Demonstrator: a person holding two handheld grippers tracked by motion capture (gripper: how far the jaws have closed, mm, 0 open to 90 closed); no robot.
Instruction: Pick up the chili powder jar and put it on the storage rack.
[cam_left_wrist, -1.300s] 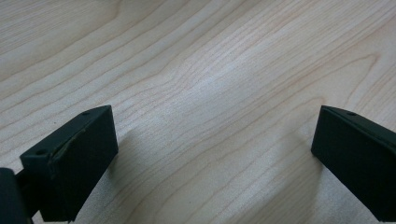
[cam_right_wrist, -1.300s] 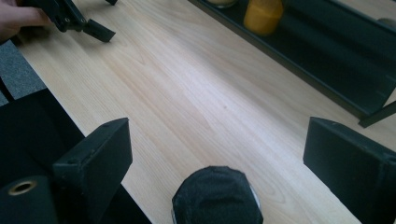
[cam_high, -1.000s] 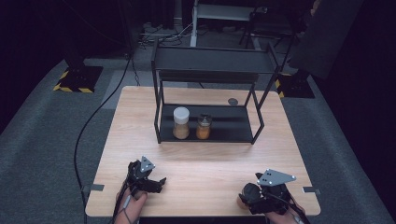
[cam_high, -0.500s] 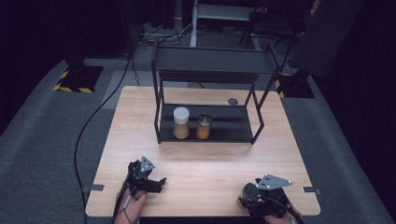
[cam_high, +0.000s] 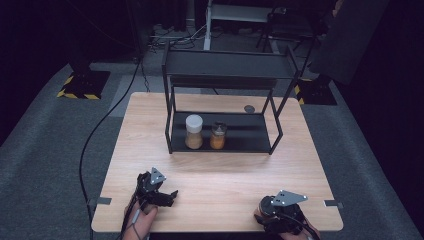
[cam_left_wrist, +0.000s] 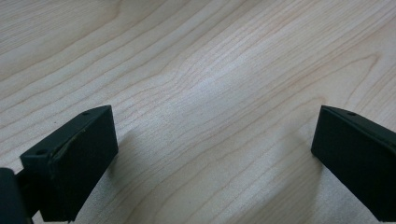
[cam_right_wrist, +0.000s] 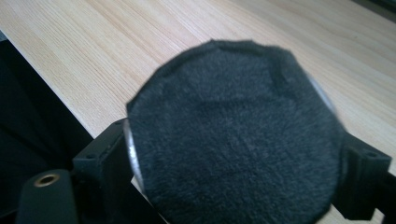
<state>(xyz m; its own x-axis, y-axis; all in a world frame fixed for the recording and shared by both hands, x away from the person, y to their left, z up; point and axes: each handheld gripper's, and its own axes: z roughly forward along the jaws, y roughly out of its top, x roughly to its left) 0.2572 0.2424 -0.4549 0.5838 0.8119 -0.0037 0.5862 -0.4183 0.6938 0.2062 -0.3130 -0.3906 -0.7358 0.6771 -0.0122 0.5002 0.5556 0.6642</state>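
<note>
At the near right corner of the pale wooden table (cam_high: 220, 180), the right gripper (cam_right_wrist: 233, 154) has a round object with a black felt-covered face and a thin silvery rim (cam_right_wrist: 233, 144) between its jaws. They have just been closing, and in the right gripper view they stand against the rim on both sides, about half shut, so I judge the disc held. From above it reads as a dark round shape (cam_high: 266, 204) just under the gripper's grey three-cornered plate, close to the table's front edge.

The step in hand looks like securing that disc. To do it well, the grip should sit across the widest part of the rim — off-centre, a round edge may squirt sideways — and squeeze firmly, since the metal edge is likely slick. Any lift should go straight up, clear of the table edge.

The left gripper (cam_high: 159, 192) rests near the front left, jaws spread wide over bare wood with nothing between them.

Farther back stands a black metal two-tier rack (cam_high: 226, 75); on its lower shelf a white-lidded jar of orange-brown contents (cam_high: 194, 132) and a smaller dark-capped jar (cam_high: 218, 136) stand just beside each other. A small dark round mark (cam_high: 249, 108) lies behind the rack. Grey carpet (cam_high: 45, 165) surrounds the table, a black cable (cam_high: 100, 132) trails across it — the room beyond is dark.
</note>
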